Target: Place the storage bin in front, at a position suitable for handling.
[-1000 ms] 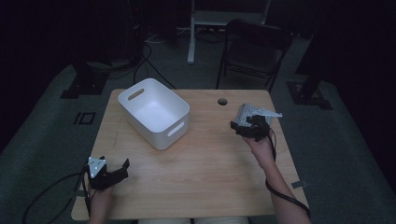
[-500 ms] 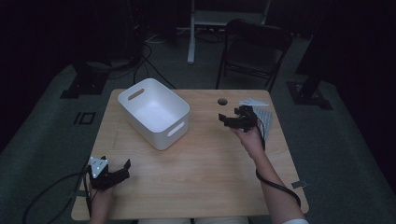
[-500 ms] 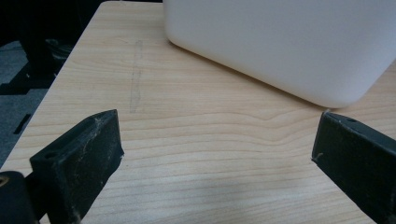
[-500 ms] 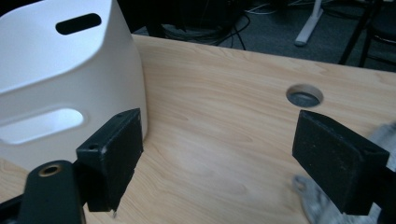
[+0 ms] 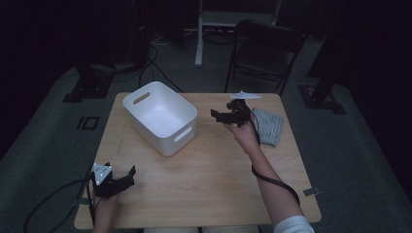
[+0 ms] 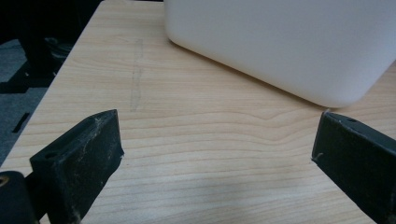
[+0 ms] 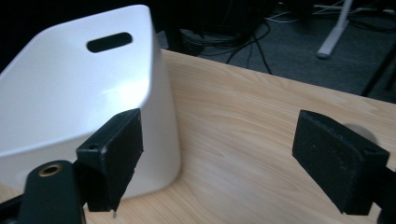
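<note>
High view: the right gripper point(image 5: 224, 115) is being held above the far right part of the table point(image 5: 204, 184), jaws spread apart with nothing between them. The white bin point(image 5: 161, 116) is sitting just beyond the fingertips, on the side they are pointing toward — near, not touching. A grey cloth point(image 5: 268, 126) is lying behind the fingers, beside the holding hand point(image 5: 244, 136), at the table's right edge. A small round mark on the tabletop is being covered partly by the gripper, so its nature cannot be told.

Right gripper view: both black fingers point(image 7: 112, 156) are being shown wide apart, empty. The bin's rounded corner point(image 7: 84, 107) is sitting directly behind the left-hand finger, its slot handle facing the camera; bare wood is lying between the two fingers and beyond the right-hand one.

Left gripper view: the left gripper point(image 6: 217, 154) is being held low over the table, jaws wide apart — nothing clamped. The bin's lower wall point(image 6: 280, 46) is lying ahead of the fingertips, well apart from them, closer to the right-hand finger's line than the left-hand one. Plain wood grain is being seen between the fingers.

In the high view the left gripper point(image 5: 119, 180) is being held at the near left corner, fingers aimed toward the bin, a cable trailing off the table edge behind it.
</note>
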The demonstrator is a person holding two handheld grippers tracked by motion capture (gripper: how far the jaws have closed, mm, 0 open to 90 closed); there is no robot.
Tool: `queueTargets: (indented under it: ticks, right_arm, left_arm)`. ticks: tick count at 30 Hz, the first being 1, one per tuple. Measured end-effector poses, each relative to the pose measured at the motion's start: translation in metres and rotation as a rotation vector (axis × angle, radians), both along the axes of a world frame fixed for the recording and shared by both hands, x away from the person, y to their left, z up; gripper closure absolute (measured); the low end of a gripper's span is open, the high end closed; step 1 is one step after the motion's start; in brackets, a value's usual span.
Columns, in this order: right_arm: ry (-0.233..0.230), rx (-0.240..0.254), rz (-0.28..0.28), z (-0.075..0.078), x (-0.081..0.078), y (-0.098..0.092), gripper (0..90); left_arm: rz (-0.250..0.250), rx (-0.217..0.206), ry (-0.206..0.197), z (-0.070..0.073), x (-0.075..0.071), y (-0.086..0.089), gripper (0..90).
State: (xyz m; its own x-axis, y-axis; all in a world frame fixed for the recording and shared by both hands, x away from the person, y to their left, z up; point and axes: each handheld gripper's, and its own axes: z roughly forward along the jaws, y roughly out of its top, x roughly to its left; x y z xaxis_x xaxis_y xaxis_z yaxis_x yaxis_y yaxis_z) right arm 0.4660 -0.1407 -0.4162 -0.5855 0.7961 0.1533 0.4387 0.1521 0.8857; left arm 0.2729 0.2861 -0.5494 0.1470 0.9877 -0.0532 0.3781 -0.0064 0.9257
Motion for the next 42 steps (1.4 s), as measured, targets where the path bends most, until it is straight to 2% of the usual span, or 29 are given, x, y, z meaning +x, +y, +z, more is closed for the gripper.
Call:
queueTargets:
  ticks: [12, 14, 21, 22, 24, 25, 26, 28, 29, 30, 31, 32, 37, 41, 42]
  right_arm:
    - [0.011, -0.02, 0.059, 0.003, 0.016, 0.045, 19.4]
    - [0.018, -0.052, 0.067, 0.003, 0.019, 0.056, 19.4]
    - [0.026, -0.072, 0.075, -0.001, 0.026, 0.07, 19.4]
    - [0.014, -0.092, 0.066, -0.003, 0.027, 0.074, 24.8]
    - [0.015, -0.126, 0.073, -0.005, 0.03, 0.078, 27.4]
    - [0.014, -0.132, 0.085, -0.006, 0.031, 0.079, 34.4]
    - [0.028, -0.129, 0.109, -0.007, 0.033, 0.08, 34.9]
    - [0.028, -0.144, 0.094, -0.008, 0.034, 0.083, 36.7]
    - [0.046, -0.136, 0.113, -0.008, 0.036, 0.084, 40.4]
    - [0.046, -0.136, 0.113, -0.008, 0.036, 0.084, 40.4]
    - [0.079, -0.127, 0.126, -0.008, 0.038, 0.085, 39.6]
    - [0.087, -0.146, 0.13, -0.009, 0.04, 0.088, 47.6]
    - [0.096, -0.204, 0.121, -0.014, 0.043, 0.102, 46.1]
    - [0.088, -0.224, 0.11, -0.015, 0.044, 0.108, 48.8]
    - [0.078, -0.254, 0.108, -0.015, 0.045, 0.112, 56.1]
  left_arm:
    - [-0.012, -0.007, -0.008, 0.001, -0.001, 0.0, 1.9]
    - [-0.013, -0.012, -0.006, 0.001, -0.001, 0.0, 2.0]
    - [-0.012, -0.016, -0.003, 0.001, 0.0, 0.001, 1.9]
    - [-0.013, -0.017, -0.003, 0.001, -0.001, 0.001, 2.0]
    - [-0.014, -0.02, -0.005, 0.001, 0.0, 0.001, 1.9]
    - [-0.014, -0.02, -0.005, 0.001, 0.0, 0.001, 1.9]
    - [-0.015, -0.017, -0.003, 0.001, 0.0, 0.001, 1.9]
    - [-0.016, -0.017, -0.003, 0.001, 0.0, 0.001, 2.0]
    - [-0.015, -0.019, -0.004, 0.001, 0.0, 0.001, 2.0]
    - [-0.014, -0.019, -0.004, 0.001, 0.0, 0.001, 2.0]
    - [-0.015, -0.02, -0.003, 0.001, 0.0, 0.001, 2.0]
    - [-0.016, -0.017, -0.004, 0.001, 0.0, 0.001, 2.0]
    - [-0.021, -0.017, -0.006, 0.001, 0.0, 0.001, 1.9]
    - [-0.02, -0.017, -0.006, 0.001, 0.0, 0.001, 2.0]
    - [-0.02, -0.019, -0.007, 0.001, 0.0, 0.001, 2.0]
